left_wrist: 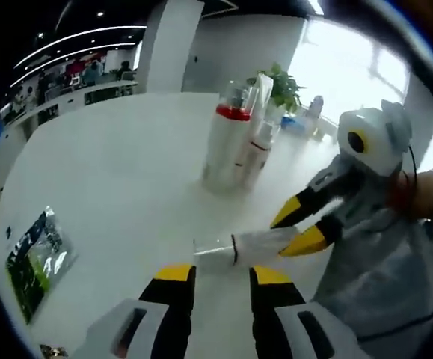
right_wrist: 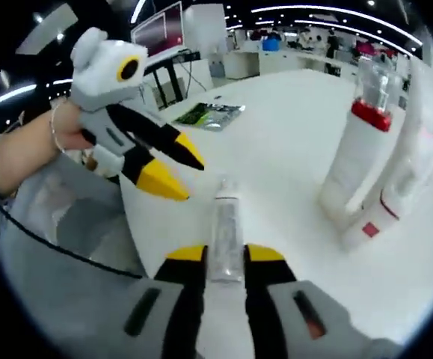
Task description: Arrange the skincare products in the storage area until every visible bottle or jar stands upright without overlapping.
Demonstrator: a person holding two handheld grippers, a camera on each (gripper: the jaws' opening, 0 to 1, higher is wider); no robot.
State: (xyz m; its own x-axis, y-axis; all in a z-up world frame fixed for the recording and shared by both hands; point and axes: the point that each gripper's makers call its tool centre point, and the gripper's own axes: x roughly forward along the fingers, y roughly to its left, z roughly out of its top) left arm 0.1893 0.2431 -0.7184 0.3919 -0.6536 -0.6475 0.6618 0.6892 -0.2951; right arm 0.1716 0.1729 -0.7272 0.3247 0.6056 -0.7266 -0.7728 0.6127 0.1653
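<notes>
A small clear tube [right_wrist: 224, 232] with a clear cap lies flat between my right gripper's [right_wrist: 225, 256] yellow-tipped jaws, which are shut on its body. In the left gripper view the same tube [left_wrist: 255, 244] sticks out leftward from the right gripper [left_wrist: 285, 235], just above the white table [left_wrist: 111, 187]. My left gripper [left_wrist: 223, 275] is open with nothing between its jaws, a little short of the tube's cap end. From the right gripper view the left gripper [right_wrist: 185, 177] hangs open just left of the tube. A tall white bottle [left_wrist: 227, 142] with a red band stands upright among other tubes.
The white bottle with red band [right_wrist: 362, 149] and a leaning white tube [right_wrist: 395, 194] stand together at the right. A green foil packet [left_wrist: 37, 258] lies flat on the table, also in the right gripper view as the packet [right_wrist: 212, 114]. A person's grey sleeve [left_wrist: 381, 277] is close.
</notes>
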